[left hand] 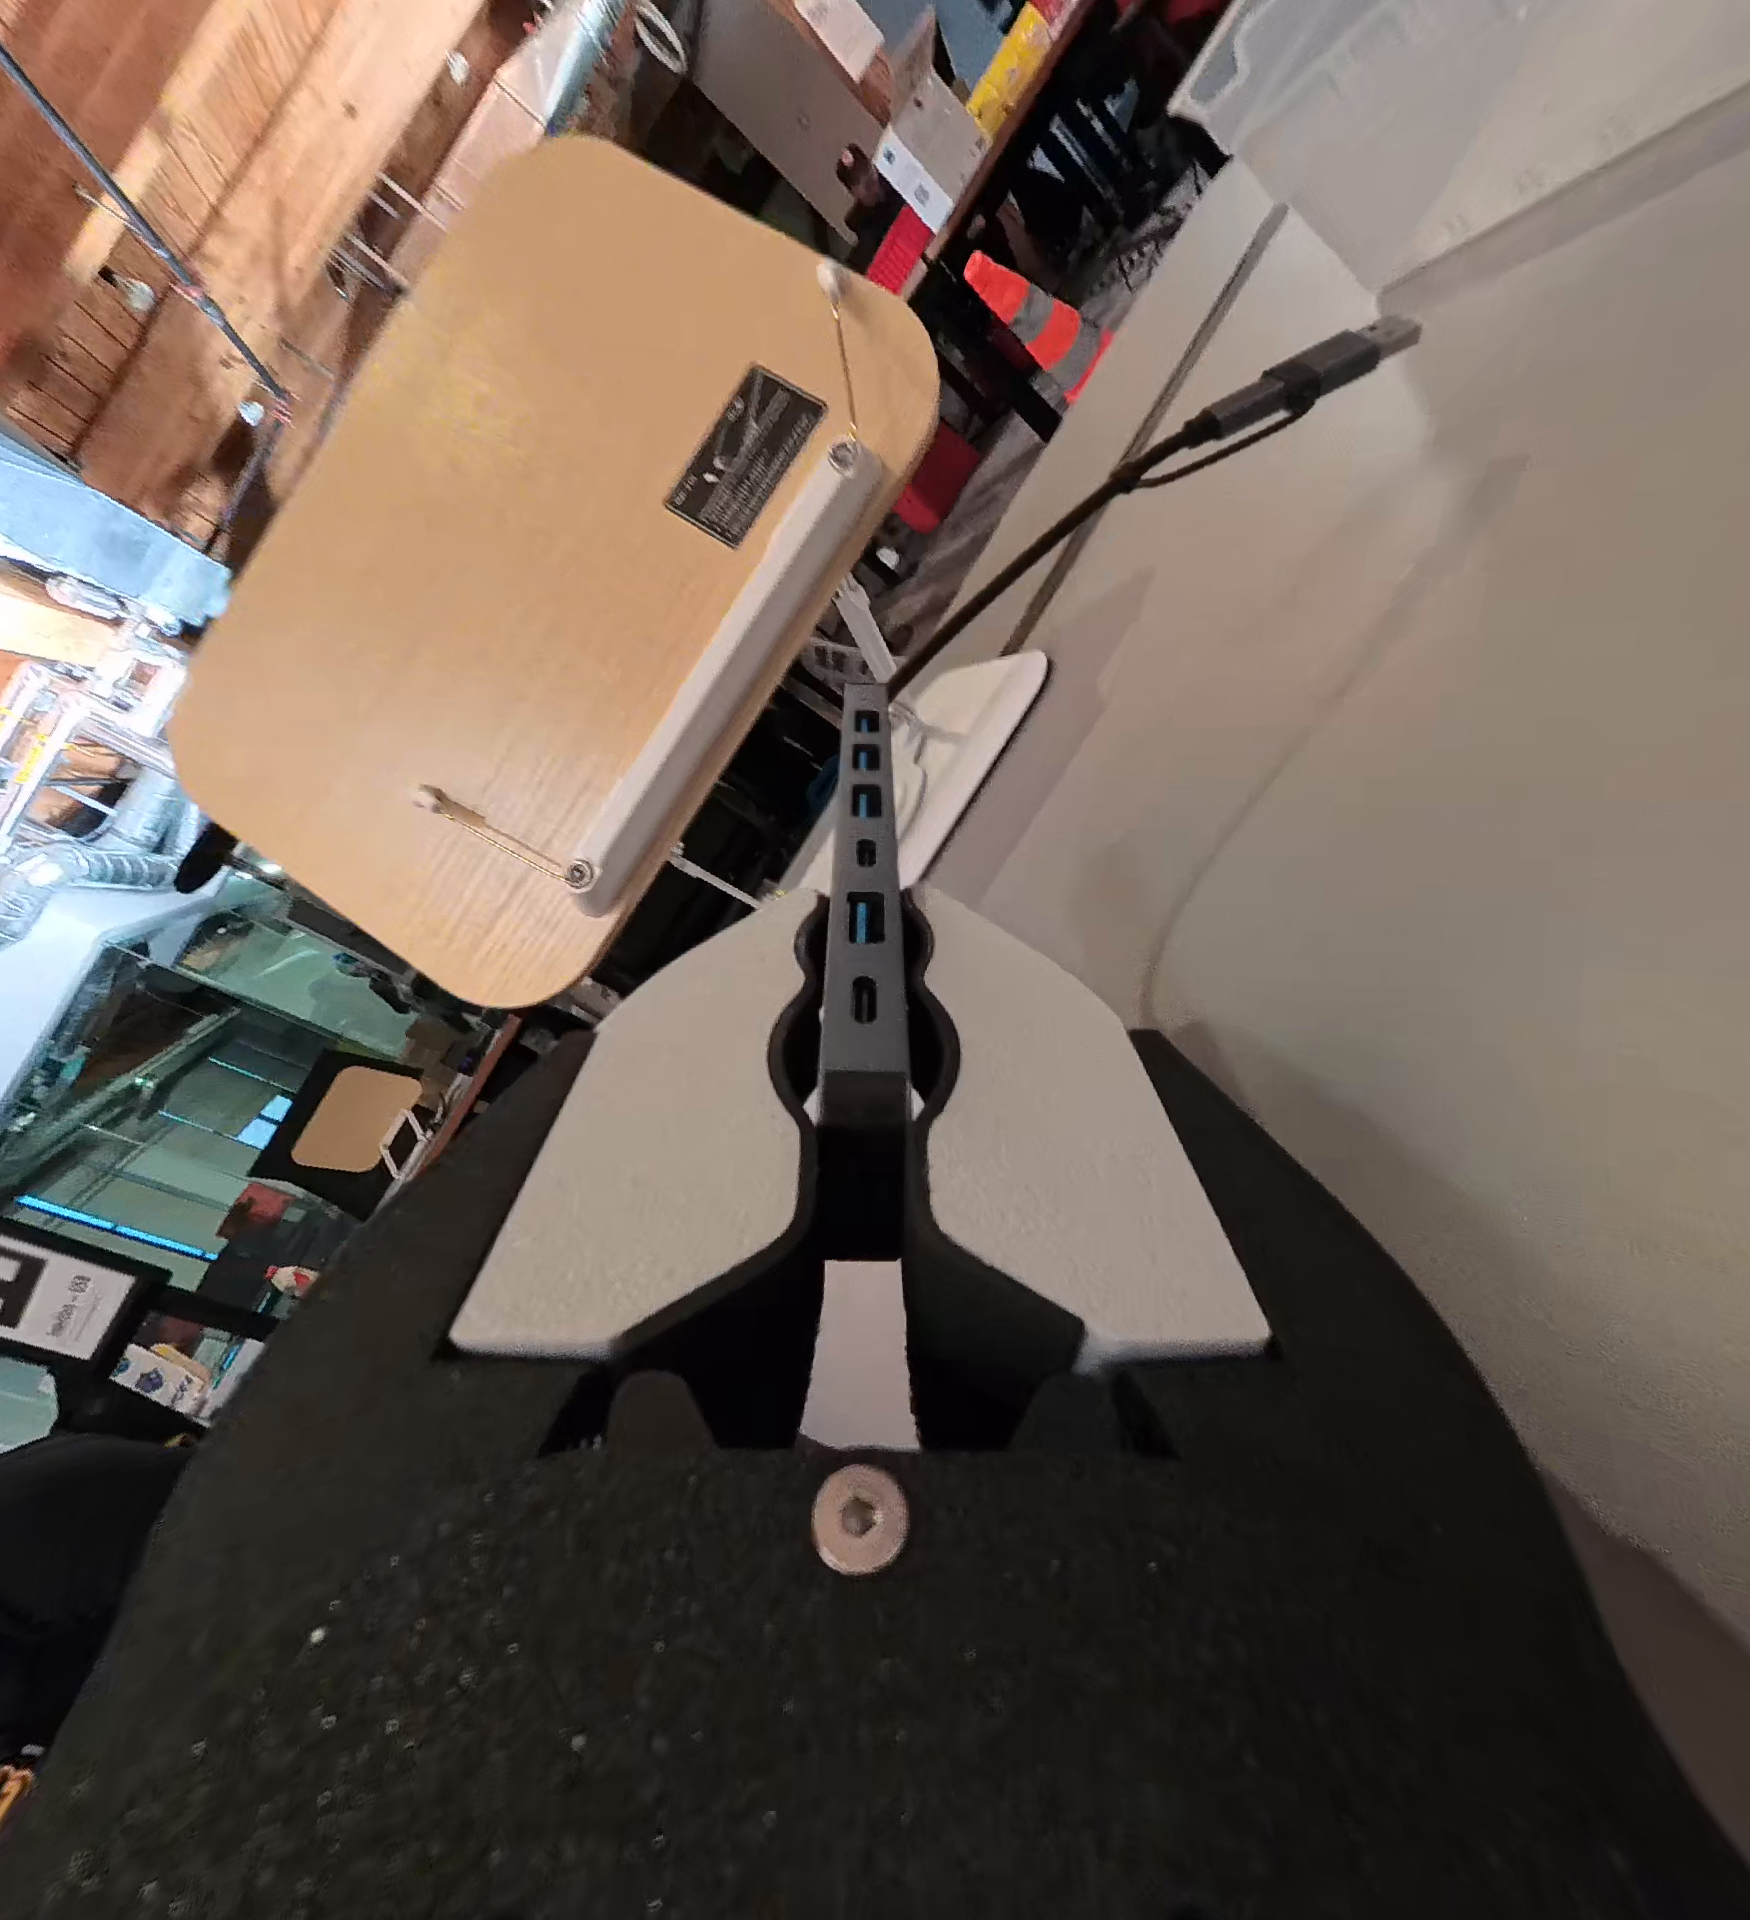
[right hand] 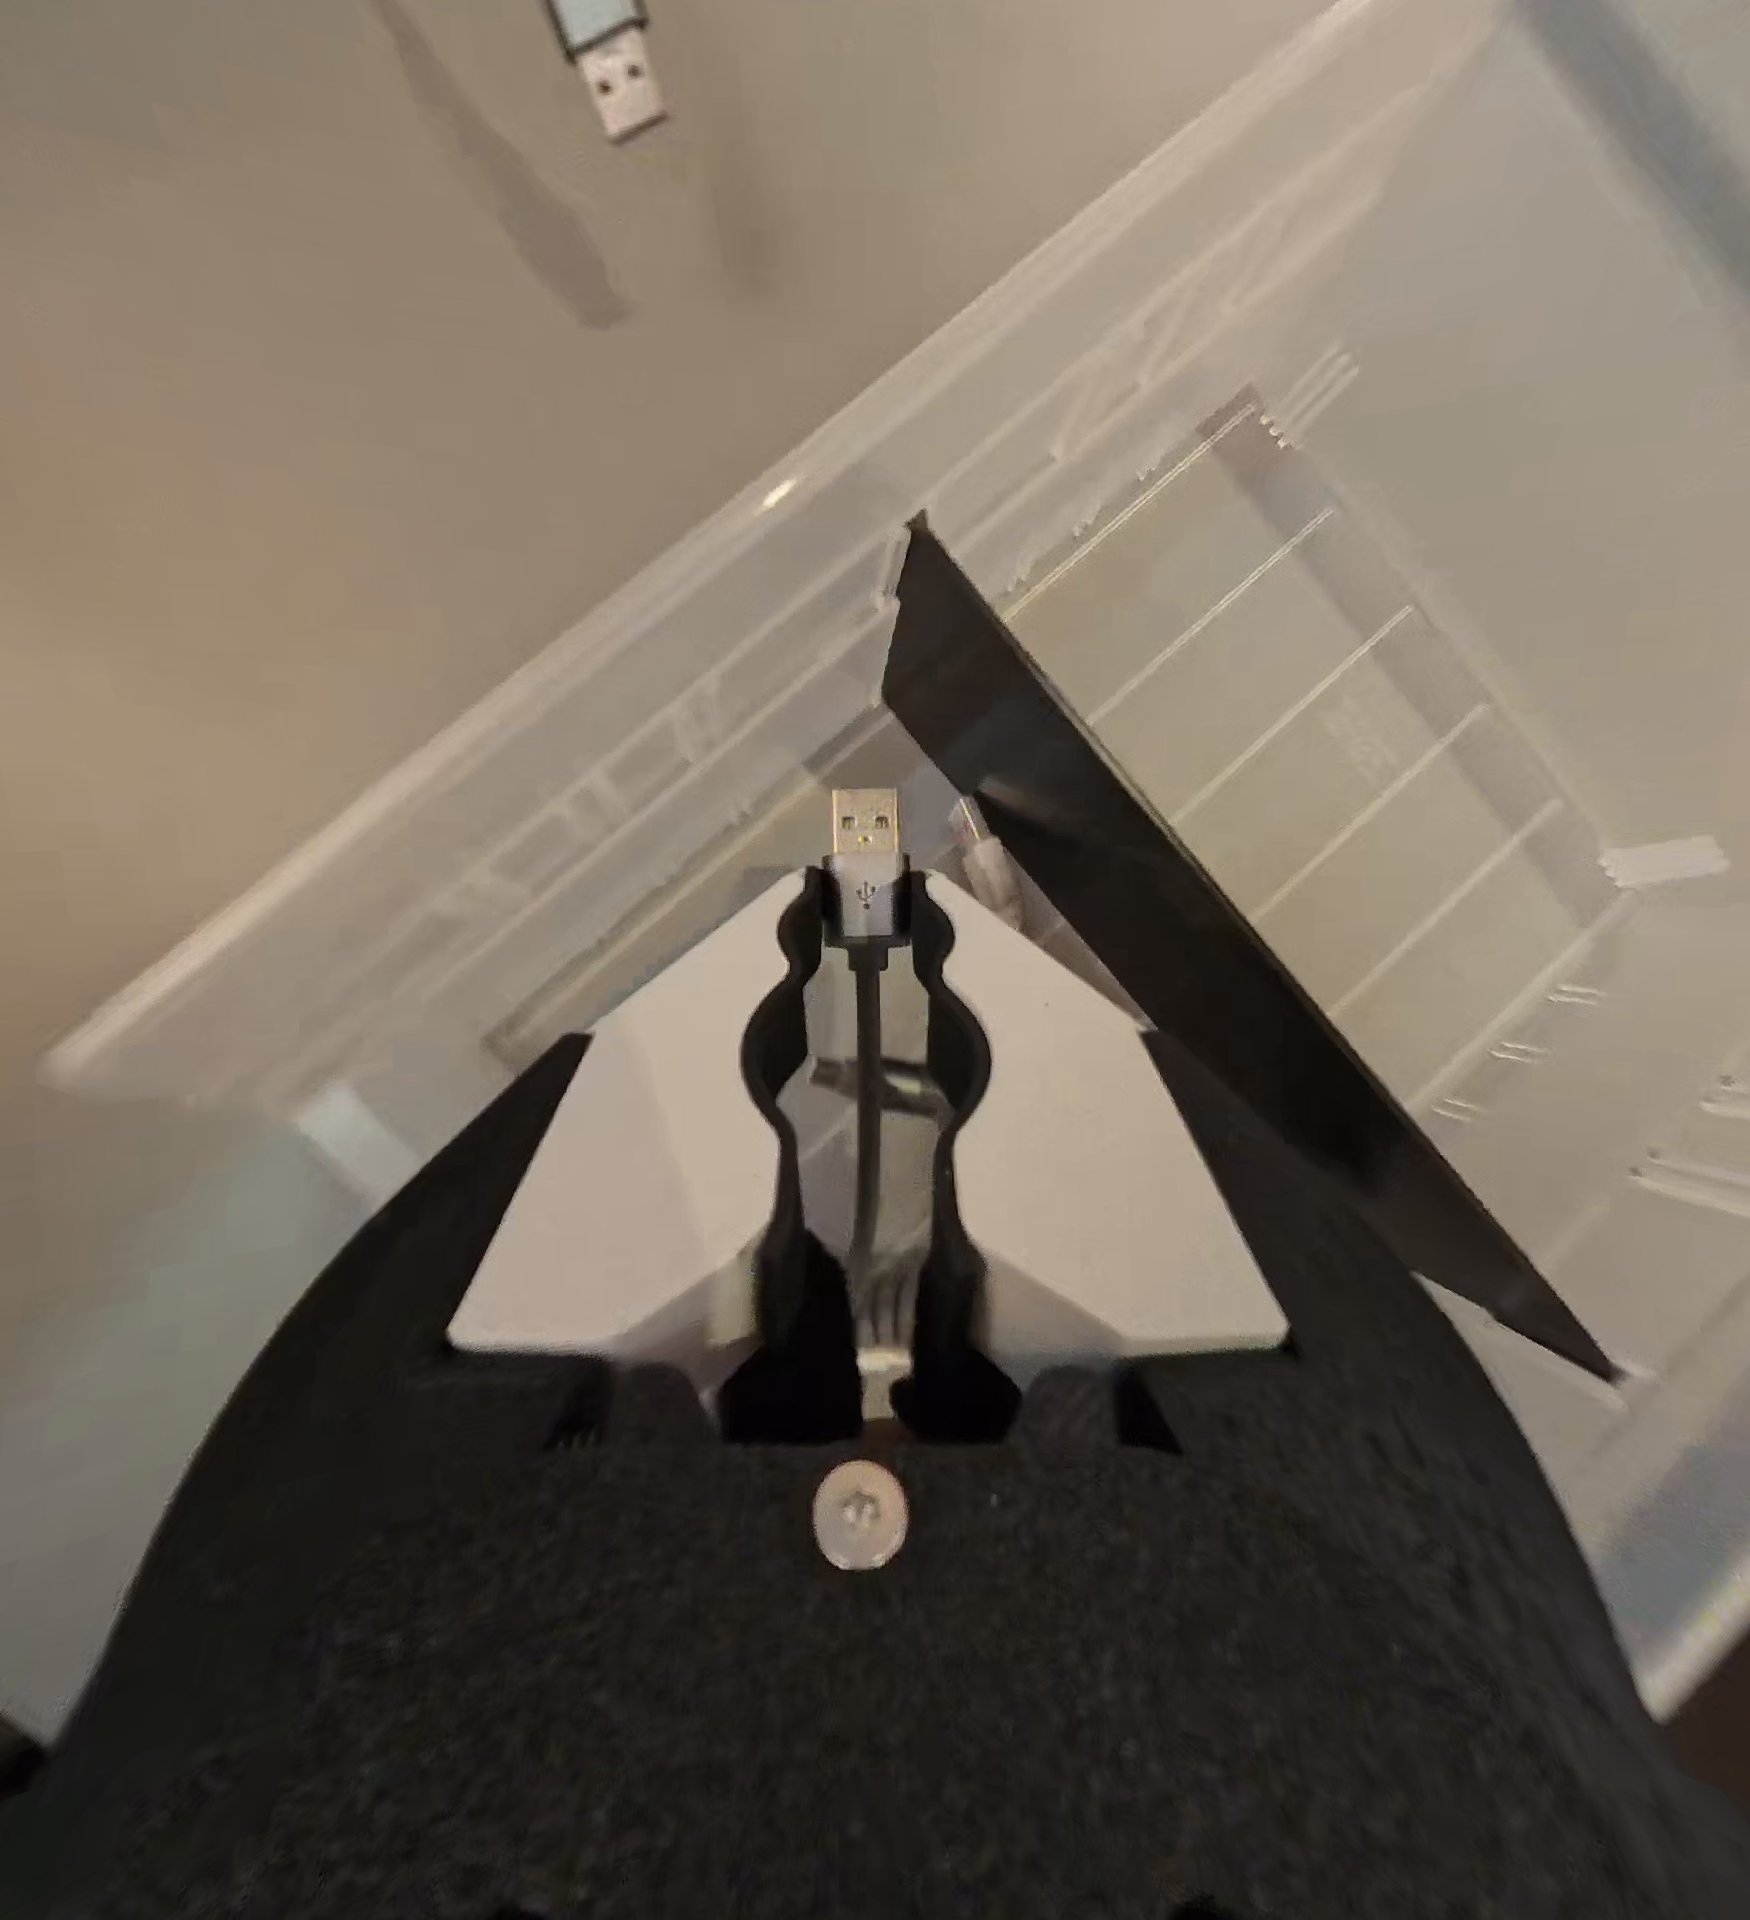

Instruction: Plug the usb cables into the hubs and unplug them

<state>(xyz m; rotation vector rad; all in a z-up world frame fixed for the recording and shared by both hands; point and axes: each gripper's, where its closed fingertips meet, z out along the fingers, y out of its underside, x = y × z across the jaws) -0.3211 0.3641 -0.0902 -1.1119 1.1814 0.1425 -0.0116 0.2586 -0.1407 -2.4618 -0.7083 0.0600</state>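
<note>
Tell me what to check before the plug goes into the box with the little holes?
1. Left tool shut on the hub: ok.
2. Hub's ports face the camera, nothing in them: ok.
3. Right tool shut on the USB plug: ok.
4. Plug's metal tip sticks out past the fingers: ok.
5. Plug lined up with a port: cannot tell, neither view shows both.
6. Other plug lies on the table, away from the hub: ok.

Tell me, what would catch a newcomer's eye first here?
A slim dark hub with blue ports is clamped edge-up in the left hand-held gripper. The right hand-held gripper pinches a silver USB plug, pointing toward a clear plastic bin.
</note>
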